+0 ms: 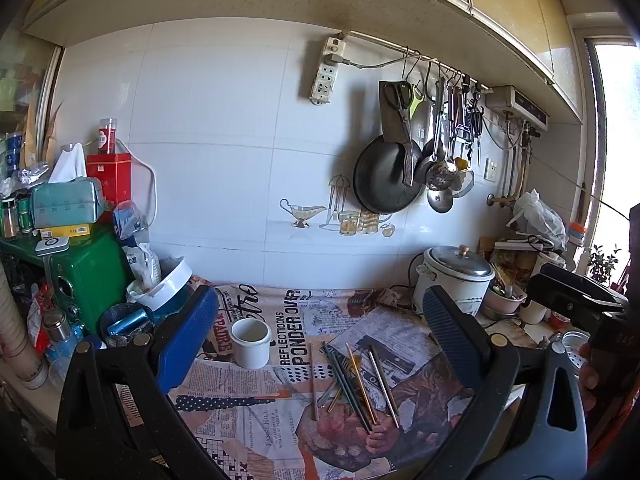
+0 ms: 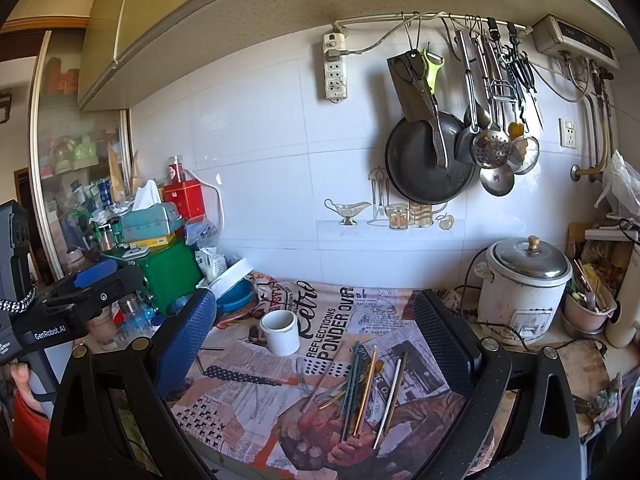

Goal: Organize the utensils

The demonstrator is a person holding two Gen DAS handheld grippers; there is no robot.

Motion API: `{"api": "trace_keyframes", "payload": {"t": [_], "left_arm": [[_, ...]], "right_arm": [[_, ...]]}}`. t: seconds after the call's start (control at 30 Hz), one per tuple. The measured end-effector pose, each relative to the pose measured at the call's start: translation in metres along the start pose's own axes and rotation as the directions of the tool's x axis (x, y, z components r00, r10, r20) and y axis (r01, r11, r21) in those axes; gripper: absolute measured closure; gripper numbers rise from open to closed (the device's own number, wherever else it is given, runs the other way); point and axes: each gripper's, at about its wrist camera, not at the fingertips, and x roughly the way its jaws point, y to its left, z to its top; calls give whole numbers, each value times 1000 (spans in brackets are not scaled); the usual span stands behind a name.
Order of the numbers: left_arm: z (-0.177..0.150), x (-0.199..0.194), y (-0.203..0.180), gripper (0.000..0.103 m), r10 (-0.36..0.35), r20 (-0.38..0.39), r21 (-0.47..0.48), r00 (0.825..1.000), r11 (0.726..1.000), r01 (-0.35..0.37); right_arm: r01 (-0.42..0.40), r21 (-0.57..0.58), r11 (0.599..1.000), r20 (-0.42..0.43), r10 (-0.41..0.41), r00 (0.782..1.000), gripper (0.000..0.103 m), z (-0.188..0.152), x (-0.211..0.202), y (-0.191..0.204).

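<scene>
On a newspaper-print cloth [image 2: 248, 364], a white cup [image 2: 280, 332] is seen, with loose chopsticks [image 2: 360, 388] scattered just right of it. Left gripper [image 1: 320, 340] and right gripper [image 2: 316, 336] are both held spread wide above, gripping nothing.

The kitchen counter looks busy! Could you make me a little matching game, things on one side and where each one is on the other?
Things:
1. white ceramic cup
2. loose pile of chopsticks
3. round black frying pan
4. white rice cooker with metal lid

Places:
A. hanging on the tiled wall
B. standing on the counter at the right
C. lying flat on the printed cloth
D. upright on the cloth, left of the pile

Pairs: 1-D, 2-C, 3-A, 4-B
</scene>
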Motion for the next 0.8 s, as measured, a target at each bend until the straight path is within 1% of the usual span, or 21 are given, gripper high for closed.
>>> {"api": "trace_keyframes", "payload": {"t": [0.23, 0.4, 0.8], "left_arm": [[-3, 4, 2, 0, -1, -10, -1, 1000, 1000, 1], [-4, 4, 3, 0, -1, -4, -5, 1000, 1000, 1], [-3, 6, 3, 0, -3, -6, -3, 1000, 1000, 3]], "right_arm": [[2, 0, 1000, 4, -2, 1000, 5, 0, 0, 1], [3, -6, 1000, 6, -3, 1000, 5, 1, 0, 3], [15, -1, 1000, -8, -15, 1000, 5, 1, 4, 2]]}}
